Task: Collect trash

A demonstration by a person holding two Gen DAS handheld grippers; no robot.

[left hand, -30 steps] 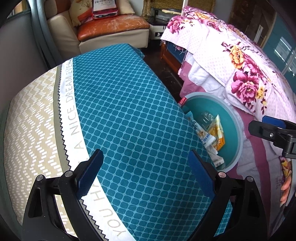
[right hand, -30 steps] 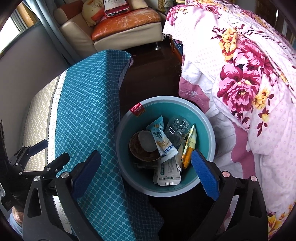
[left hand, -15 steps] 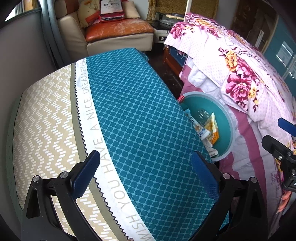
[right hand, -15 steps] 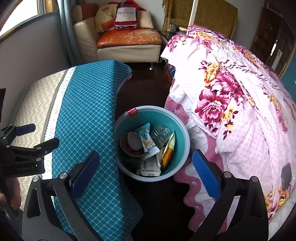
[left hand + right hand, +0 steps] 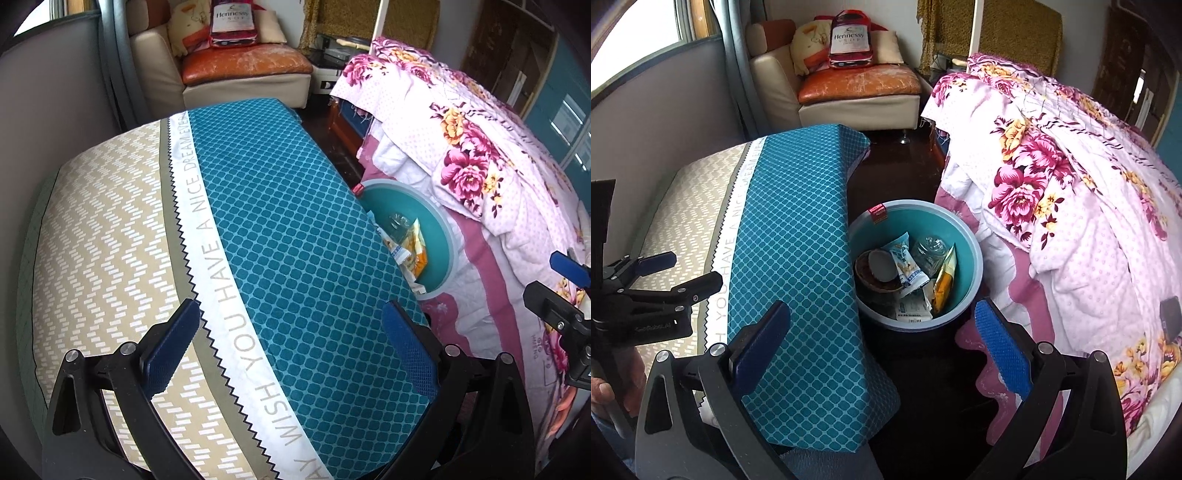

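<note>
Left gripper (image 5: 291,345) and right gripper (image 5: 882,341) both spread wide and empty, teal bin (image 5: 971,273) of wrappers at centre frame, beside patterned tablecloth (image 5: 798,236).

The tablecloth (image 5: 295,258) was teal lattice and beige chevron; the bin (image 5: 964,236) teal; the quilt (image 5: 1071,206) pink floral.

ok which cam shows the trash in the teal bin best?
Right wrist. It looks down into the teal bin, so the wrappers, jar and brown bowl all show. In the left wrist view the tablecloth edge hides about half the bin; only a few wrappers and the jar show.
</note>
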